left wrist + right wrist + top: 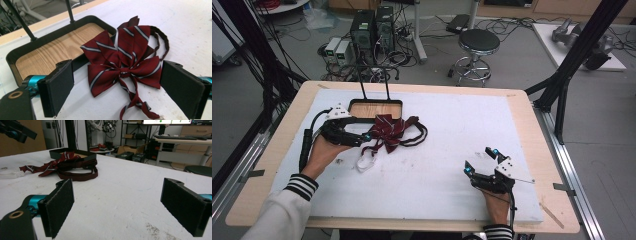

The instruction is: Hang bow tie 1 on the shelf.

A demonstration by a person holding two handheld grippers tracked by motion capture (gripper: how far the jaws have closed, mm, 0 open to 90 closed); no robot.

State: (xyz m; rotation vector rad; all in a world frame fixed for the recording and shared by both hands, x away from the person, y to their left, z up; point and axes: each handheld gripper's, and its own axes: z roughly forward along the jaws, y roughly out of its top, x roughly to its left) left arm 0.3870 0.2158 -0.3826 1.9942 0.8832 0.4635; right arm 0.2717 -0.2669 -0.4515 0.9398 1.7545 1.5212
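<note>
Near the back left of the white table top [452, 150], the striped maroon bow tie [125, 62] lies flat on the surface, with one upper loop resting over the rim of the black tray with a wooden bottom [50, 56]. The left gripper [117, 87] is brought close to it, with its jaws wide apart on both sides of the bow, and nothing is pinched between them. So I judge the work is at its beginning: the bow tie is approached but not yet taken, and the grasp, the lift and the placing are all left to do. The tray is probably the goal, because nothing lies inside it.

The right gripper [484, 162] rests over the bare front right part of the table, well apart from the bow tie, jaws also apart and holding nothing.

Around the bow, its dark neck strap [418, 134] curls to the right, and a small white clasp piece [364, 163] lies just in front. The strap may drag or catch on the tray rim. Two thin black rods [374, 82] rise from the far edge of the tray and could hinder a high approach.
</note>
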